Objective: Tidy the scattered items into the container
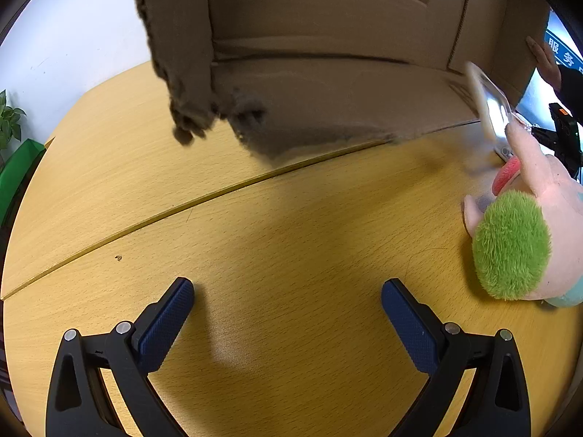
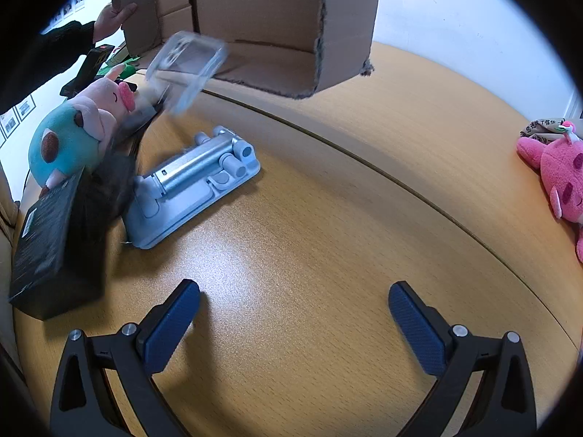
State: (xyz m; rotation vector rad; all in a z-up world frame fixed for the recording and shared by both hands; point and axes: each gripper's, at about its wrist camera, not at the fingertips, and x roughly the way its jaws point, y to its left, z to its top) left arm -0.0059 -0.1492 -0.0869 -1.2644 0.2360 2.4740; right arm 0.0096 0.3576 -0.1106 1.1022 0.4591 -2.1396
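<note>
My left gripper [image 1: 288, 300] and right gripper [image 2: 294, 300] are both spread wide and empty above the wooden table [image 2: 328, 218]. The cardboard box [image 2: 255, 18] is tipped up by a hand [image 2: 114, 14]; a blurred clear case [image 2: 186, 69], I think, is in the air. I should wait, then take the grey stand [image 2: 196, 182] squarely across its body.

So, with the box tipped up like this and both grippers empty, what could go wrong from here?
1. The brown cardboard box is lifted and tilted by a hand; a blurred clear plastic case is in mid-air and may land anywhere.
2. The black carton lies near the table edge and might slide off.
3. The pink plush toy lies far right, easy to overlook.
</note>
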